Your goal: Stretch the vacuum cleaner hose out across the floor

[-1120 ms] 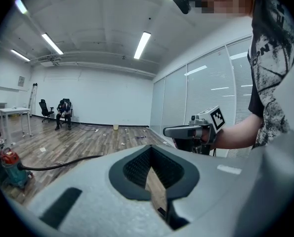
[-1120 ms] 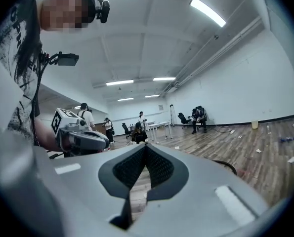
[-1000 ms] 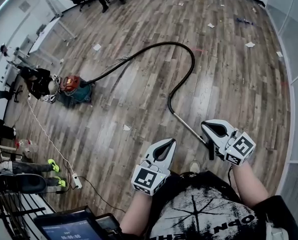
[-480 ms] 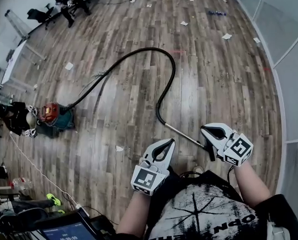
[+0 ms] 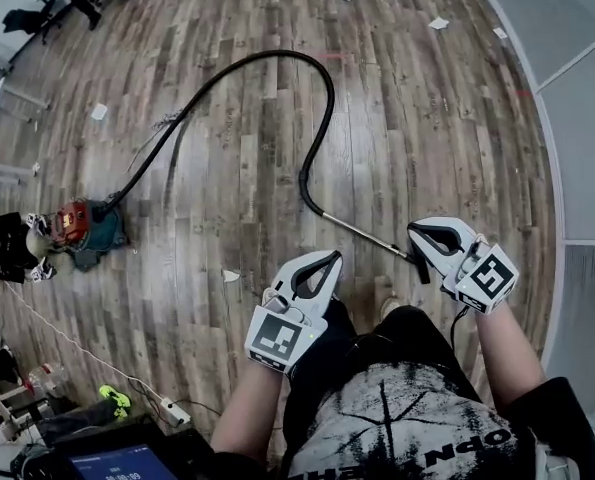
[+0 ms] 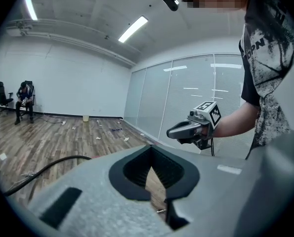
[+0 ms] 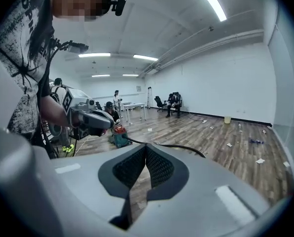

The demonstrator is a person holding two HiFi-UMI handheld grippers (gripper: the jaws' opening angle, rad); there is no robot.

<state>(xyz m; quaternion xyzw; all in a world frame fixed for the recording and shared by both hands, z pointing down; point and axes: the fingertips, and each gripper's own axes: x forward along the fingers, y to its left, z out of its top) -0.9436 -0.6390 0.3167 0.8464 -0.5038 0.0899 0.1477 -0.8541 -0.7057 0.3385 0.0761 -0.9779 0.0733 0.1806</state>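
The hose point(image 5: 322, 118) lay on the floor point(image 5: 227, 198) in a wide loop. From the vacuum cleaner point(image 5: 82, 230) at the left it arched away, doubled back and joined the metal tube point(image 5: 362, 230), whose end lay near the person's feet, just beside the right tongs point(image 5: 415, 232). The step probably called for gripping the tube near its end and drawing it away from the cleaner until the loop flattened, without dragging the cleaner. The left tongs point(image 5: 331, 259) and the right tongs were pressed together, holding nothing.
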